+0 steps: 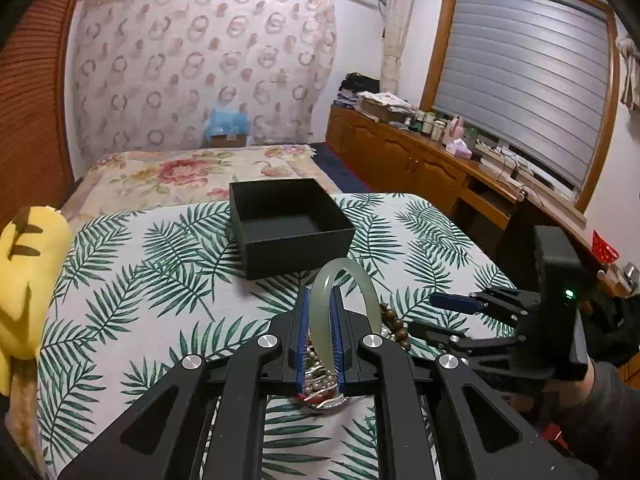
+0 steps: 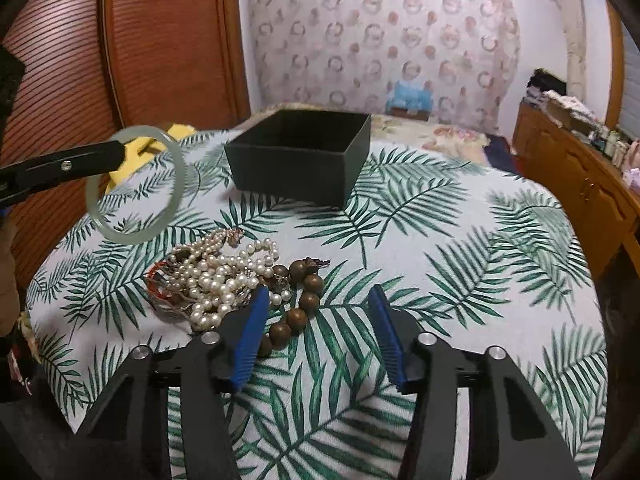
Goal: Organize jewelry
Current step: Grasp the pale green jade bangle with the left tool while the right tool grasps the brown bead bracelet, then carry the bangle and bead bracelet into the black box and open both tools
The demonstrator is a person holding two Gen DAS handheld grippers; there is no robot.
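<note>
Each black plastic two-finger gripper (image 1: 320,332) (image 2: 318,336) has ribbed blue pads (image 2: 250,340), silver screws (image 1: 268,341), and a green indicator light (image 1: 569,293); a dark grey sleeve (image 1: 604,404) shows.

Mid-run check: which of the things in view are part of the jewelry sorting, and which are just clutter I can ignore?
Job: jade bangle in left gripper; pearl strands; wooden bead bracelet; black box; right gripper, open.

Clutter: yellow plush toy; blue bag; items on the wooden cabinet.

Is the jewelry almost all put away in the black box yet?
Not yet. The black box looks empty, so nothing is put away. The left tool is holding the pale green bangle up off the cloth. The pearls and brown bead bracelet are left; the right tool is open by them.
</note>
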